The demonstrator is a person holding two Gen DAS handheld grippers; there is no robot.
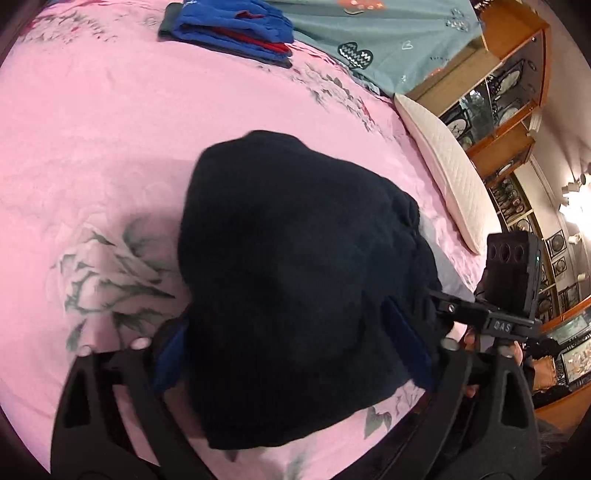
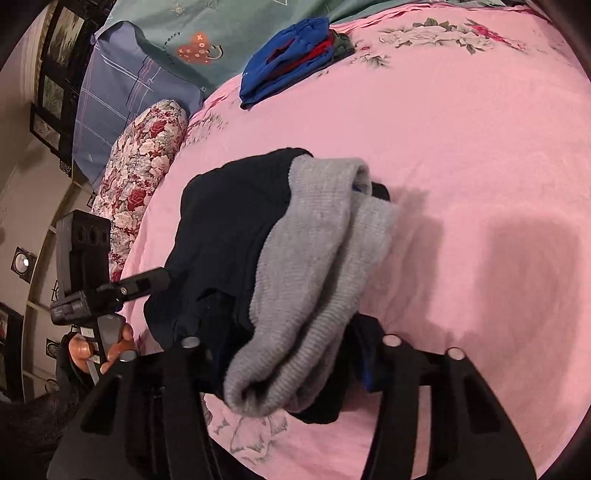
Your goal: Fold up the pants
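Note:
The pants (image 1: 288,280) are a dark navy bundle on the pink bedsheet (image 1: 92,147). In the right wrist view their grey fleece lining (image 2: 314,266) is turned out over the dark cloth (image 2: 229,229). My left gripper (image 1: 291,332) has the bundle filling the gap between its blue pads (image 1: 171,354), which press on it from both sides. My right gripper (image 2: 288,350) is shut on the lining end of the pants, and cloth hides most of its pads. Each view shows the other gripper at the side, held by a hand (image 2: 118,343).
A stack of folded blue and red clothes (image 1: 236,33) lies at the far side of the bed by a teal quilt (image 1: 388,37). A white pillow (image 1: 443,166), a floral pillow (image 2: 144,166) and a blue checked pillow (image 2: 122,92) line the bed's edge. Wooden shelves (image 1: 517,92) stand beyond.

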